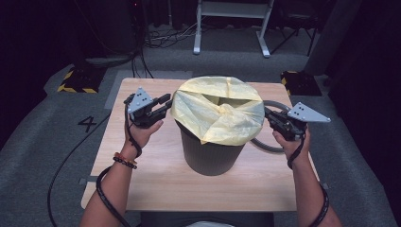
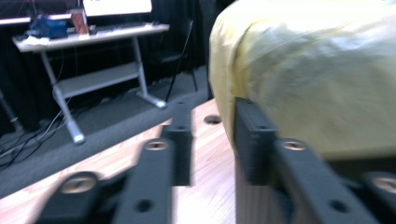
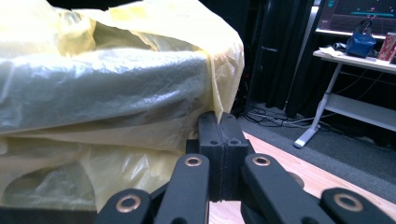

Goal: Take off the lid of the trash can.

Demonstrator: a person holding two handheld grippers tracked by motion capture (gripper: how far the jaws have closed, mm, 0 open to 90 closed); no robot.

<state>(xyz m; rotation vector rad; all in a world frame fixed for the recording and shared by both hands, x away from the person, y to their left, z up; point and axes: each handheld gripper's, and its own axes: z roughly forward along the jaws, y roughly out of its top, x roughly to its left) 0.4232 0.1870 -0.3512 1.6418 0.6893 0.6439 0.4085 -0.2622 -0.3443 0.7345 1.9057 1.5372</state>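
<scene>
Now we have the tabletop (image 1: 156,189) carrying a dark bin (image 1: 210,153) at its middle with a yellow bag (image 1: 217,111) draped over its rim, our left claw (image 1: 166,105) part open just beside the bag's edge and our right claw (image 1: 268,115) shut on the bag's edge.

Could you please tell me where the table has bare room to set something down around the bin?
The widest bare patch is the near strip of the table, between the bin and the front edge. The far left corner is also bare. It is crowded beside the bin: the left gripper and right gripper flank the yellow bag, with a grey hose at the right.
</scene>
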